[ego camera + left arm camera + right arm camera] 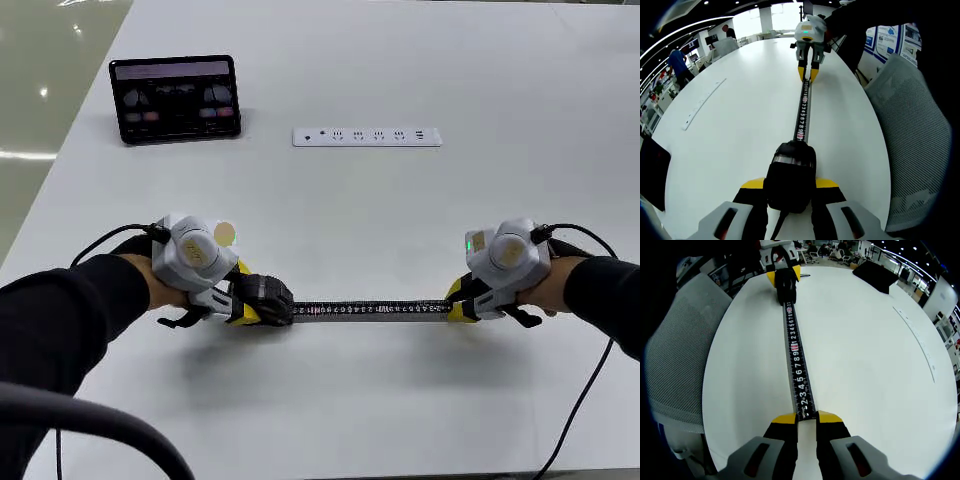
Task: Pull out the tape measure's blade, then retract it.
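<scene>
Left gripper view, near end: the left gripper (pixel 790 184) is clamped on the tape measure case (pixel 790 162), one yellow-tipped jaw on each flat side, with the case resting on the white table (pixel 730 140). The blade (pixel 802 112) is drawn out of the case mouth and laid flat along the table to the right gripper (pixel 808 70), whose jaws are pinched on the blade's free end. The same pinch is seen up close in the right gripper view. The blade is straight, and no kink or twist is seen.

Handling, as judged:
- **Case:** taken to be rigid, rubber-jacketed and fairly heavy for its size. A firm side clamp should not slip.
- **Blade:** thin sprung steel, stiff along its curve and easily buckled if pushed endwise or bent sideways. Edges are sharp and the surface is slick. It is best held at the end hook, not mid-span.
- **Retraction:** a strong spring return is expected. If the end is released outright, whip and a hard slam into the case are likely. The held end is better walked back toward the case, kept in line.

Farther out in the head view, a power strip (pixel 366 137) and a tablet (pixel 176 98) are set well apart from the work.
</scene>
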Demonstrator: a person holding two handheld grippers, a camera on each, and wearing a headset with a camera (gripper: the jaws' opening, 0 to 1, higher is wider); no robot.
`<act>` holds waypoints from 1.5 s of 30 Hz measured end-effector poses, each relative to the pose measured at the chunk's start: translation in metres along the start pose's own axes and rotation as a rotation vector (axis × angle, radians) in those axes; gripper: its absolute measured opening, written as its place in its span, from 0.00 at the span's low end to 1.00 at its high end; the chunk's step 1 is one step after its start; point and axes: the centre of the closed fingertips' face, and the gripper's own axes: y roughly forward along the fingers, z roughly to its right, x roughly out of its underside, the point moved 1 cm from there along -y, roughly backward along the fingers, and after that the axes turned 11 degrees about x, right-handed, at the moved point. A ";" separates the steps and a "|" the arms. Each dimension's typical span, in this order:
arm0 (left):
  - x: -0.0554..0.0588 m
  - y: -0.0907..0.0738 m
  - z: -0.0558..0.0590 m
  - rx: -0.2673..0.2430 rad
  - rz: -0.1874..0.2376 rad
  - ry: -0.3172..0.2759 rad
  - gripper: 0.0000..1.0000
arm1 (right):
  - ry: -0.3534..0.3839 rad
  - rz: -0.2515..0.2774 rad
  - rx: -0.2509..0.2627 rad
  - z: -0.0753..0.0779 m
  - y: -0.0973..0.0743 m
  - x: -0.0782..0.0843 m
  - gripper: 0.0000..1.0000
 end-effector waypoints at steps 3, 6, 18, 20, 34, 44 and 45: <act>0.000 0.000 0.000 -0.001 0.000 0.000 0.29 | 0.000 -0.002 0.001 0.000 -0.001 0.001 0.07; -0.001 0.000 0.001 0.000 0.001 0.000 0.29 | 0.002 -0.002 0.003 -0.002 -0.002 -0.001 0.07; -0.001 0.000 0.001 -0.003 0.008 -0.005 0.29 | 0.003 -0.011 0.002 -0.006 -0.007 0.002 0.07; -0.001 0.000 0.000 -0.003 0.008 -0.004 0.29 | 0.004 -0.012 0.001 -0.006 -0.006 0.002 0.08; 0.000 0.000 -0.001 -0.004 0.007 -0.009 0.30 | 0.000 0.002 -0.012 -0.006 -0.007 0.001 0.09; 0.000 0.001 -0.002 -0.001 -0.007 0.000 0.30 | 0.004 -0.006 -0.021 -0.005 -0.009 0.001 0.10; 0.000 0.001 -0.003 -0.001 -0.008 0.003 0.30 | -0.005 -0.006 -0.022 -0.005 -0.009 0.001 0.10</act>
